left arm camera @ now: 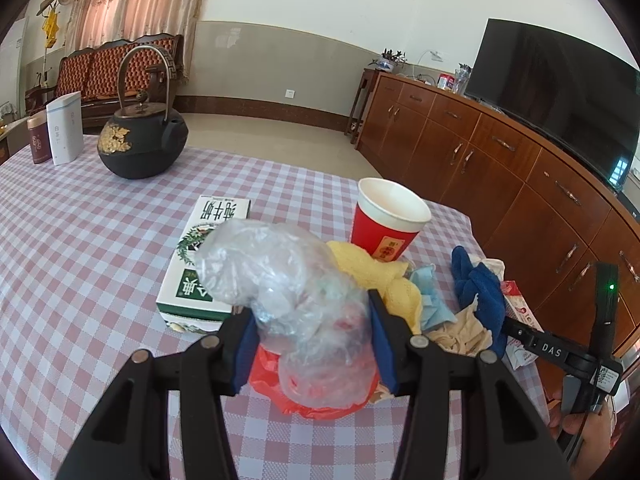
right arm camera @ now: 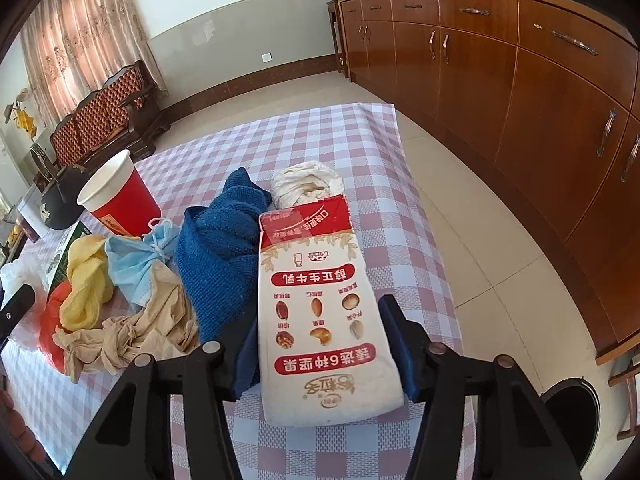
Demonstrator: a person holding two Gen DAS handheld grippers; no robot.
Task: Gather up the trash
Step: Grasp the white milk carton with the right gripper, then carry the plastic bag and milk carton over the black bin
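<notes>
My left gripper [left arm camera: 314,340] is shut on a crumpled clear plastic bag [left arm camera: 280,280], which bulges up between the blue pads. Under it a red plastic bag [left arm camera: 320,406] lies on the checked tablecloth [left arm camera: 80,240]. My right gripper [right arm camera: 326,344] is shut on a white and red milk carton [right arm camera: 320,312], which lies flat near the table's right edge, both pads against its long sides. The same carton [left arm camera: 518,300] shows at the right of the left wrist view.
Left of the carton lie a blue towel [right arm camera: 224,248], white cloth [right arm camera: 308,186], beige stocking [right arm camera: 132,332], blue face mask [right arm camera: 132,268] and yellow cloth [right arm camera: 86,280]. A red paper cup [right arm camera: 120,200], green milk box [left arm camera: 208,264] and black teapot [left arm camera: 142,140] stand behind. A dark bin [right arm camera: 572,412] sits on the floor.
</notes>
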